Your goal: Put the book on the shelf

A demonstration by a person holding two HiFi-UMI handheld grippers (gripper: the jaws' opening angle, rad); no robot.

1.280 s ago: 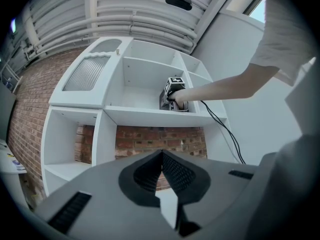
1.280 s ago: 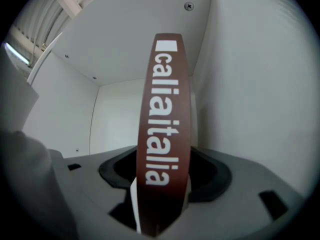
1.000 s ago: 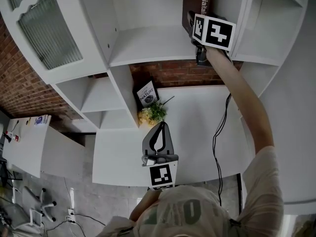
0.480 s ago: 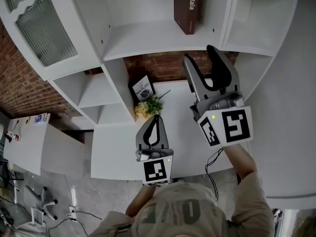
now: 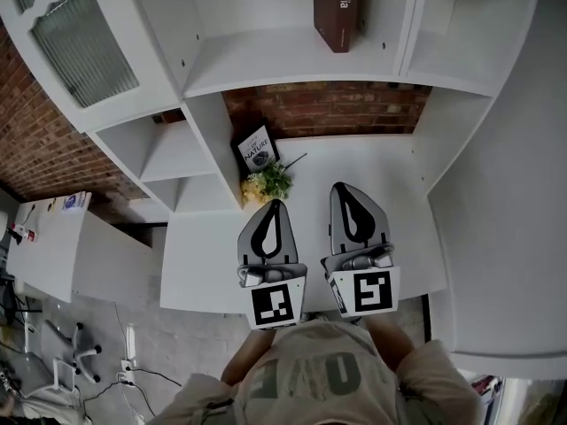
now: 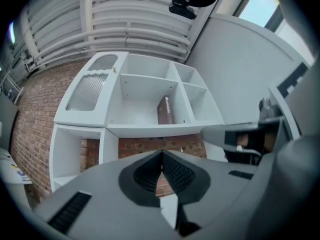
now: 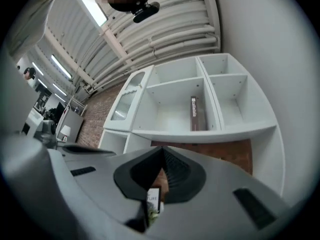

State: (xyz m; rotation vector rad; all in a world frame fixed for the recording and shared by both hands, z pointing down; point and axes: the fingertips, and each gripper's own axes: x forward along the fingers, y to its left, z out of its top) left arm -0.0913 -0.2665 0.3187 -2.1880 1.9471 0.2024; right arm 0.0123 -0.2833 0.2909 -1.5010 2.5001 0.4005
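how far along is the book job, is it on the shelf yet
Done: the brown book stands upright on the white shelf, in the middle upper compartment, by its right wall. In hand: nothing; the left gripper and right gripper are both shut and empty, low over the desk, well clear of the book. Left: nothing visible for this task.

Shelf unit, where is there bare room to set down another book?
The middle shelf is bare left of the brown book; the compartment right of it is empty. The desk is bare at its right; its back left corner holds a small book and plant.
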